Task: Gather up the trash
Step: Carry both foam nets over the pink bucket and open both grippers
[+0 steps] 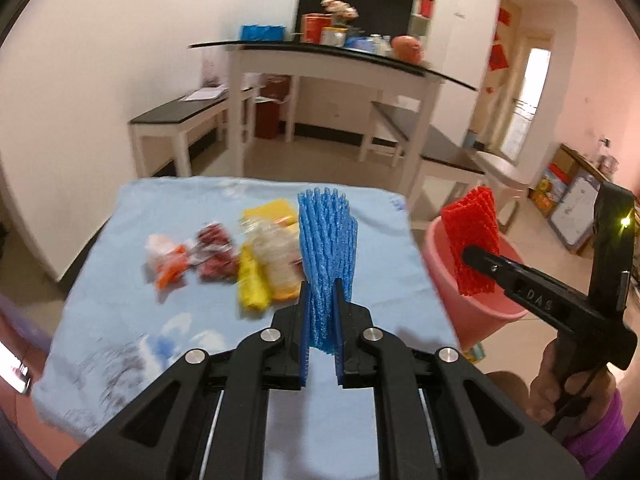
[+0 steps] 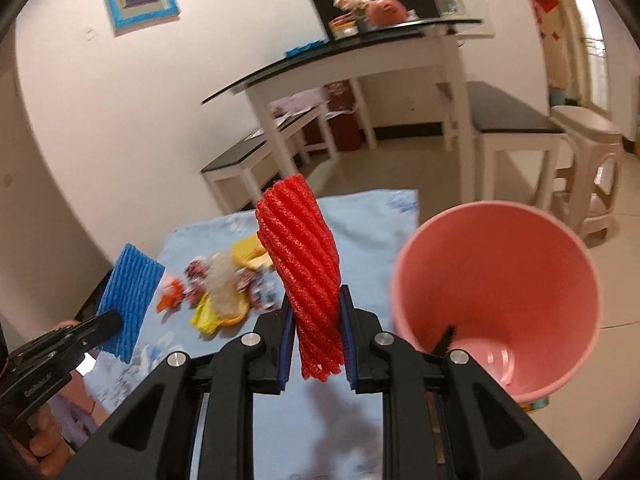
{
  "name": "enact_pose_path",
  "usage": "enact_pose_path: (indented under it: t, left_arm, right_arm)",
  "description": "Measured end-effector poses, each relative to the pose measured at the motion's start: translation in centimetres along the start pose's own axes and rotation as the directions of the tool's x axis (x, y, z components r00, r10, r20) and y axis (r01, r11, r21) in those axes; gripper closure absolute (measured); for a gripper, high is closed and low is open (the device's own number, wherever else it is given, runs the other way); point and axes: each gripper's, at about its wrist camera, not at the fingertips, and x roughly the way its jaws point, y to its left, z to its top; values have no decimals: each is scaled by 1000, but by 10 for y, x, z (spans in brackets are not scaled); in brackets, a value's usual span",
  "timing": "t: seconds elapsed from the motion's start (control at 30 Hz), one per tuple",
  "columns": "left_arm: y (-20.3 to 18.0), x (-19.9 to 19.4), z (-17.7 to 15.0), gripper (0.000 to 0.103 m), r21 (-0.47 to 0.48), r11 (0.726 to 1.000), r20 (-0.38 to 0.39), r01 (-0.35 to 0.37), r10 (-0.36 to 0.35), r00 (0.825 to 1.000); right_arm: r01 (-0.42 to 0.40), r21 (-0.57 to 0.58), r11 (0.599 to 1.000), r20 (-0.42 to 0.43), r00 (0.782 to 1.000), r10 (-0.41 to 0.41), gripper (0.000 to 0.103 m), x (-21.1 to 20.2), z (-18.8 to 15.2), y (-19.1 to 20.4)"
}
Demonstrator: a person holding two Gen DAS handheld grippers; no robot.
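Observation:
My left gripper (image 1: pixel 322 292) is shut on a blue foam net sleeve (image 1: pixel 327 240), held upright above the blue-clothed table (image 1: pixel 132 300). It also shows in the right wrist view (image 2: pixel 130 296). My right gripper (image 2: pixel 316 304) is shut on a red foam net sleeve (image 2: pixel 304 252), held beside the pink bucket (image 2: pixel 496 280). In the left wrist view the red sleeve (image 1: pixel 474 244) hangs over the bucket's rim (image 1: pixel 436 240). A pile of wrappers (image 1: pixel 224 256) lies on the table; it also shows in the right wrist view (image 2: pixel 224 284).
A white table with a dark top (image 1: pixel 332 56) carries cans and boxes behind. Low benches (image 1: pixel 176 120) stand beside it. A pale stool (image 2: pixel 588 160) stands at the right. Boxes (image 1: pixel 568 196) sit by the pink wall.

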Motion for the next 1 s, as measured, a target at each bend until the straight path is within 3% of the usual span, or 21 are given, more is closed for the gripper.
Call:
enact_pose_path:
  t: [0.13, 0.33, 0.57, 0.8, 1.0]
  left_arm:
    - [-26, 18, 18, 94, 62, 994, 6, 86, -86, 996]
    - [-61, 43, 43, 94, 104, 970, 42, 221, -227, 973]
    - [-93, 85, 48, 94, 88, 935, -30, 344, -343, 939]
    - [-137, 132, 45, 94, 96, 910, -120, 404, -392, 912]
    - [-155, 163, 31, 94, 87, 913, -185, 400, -379, 907]
  right_arm:
    - [84, 76, 994, 28, 996, -87, 83, -4, 7, -26]
    - [213, 154, 965, 41, 974, -221, 83, -4, 27, -60]
    - [297, 193, 935, 18, 952, -306, 83, -6, 30, -95]
    - [323, 228, 919, -39, 946, -323, 83, 7, 21, -127]
    - [357, 229, 906, -85, 934, -346, 80, 20, 14, -144]
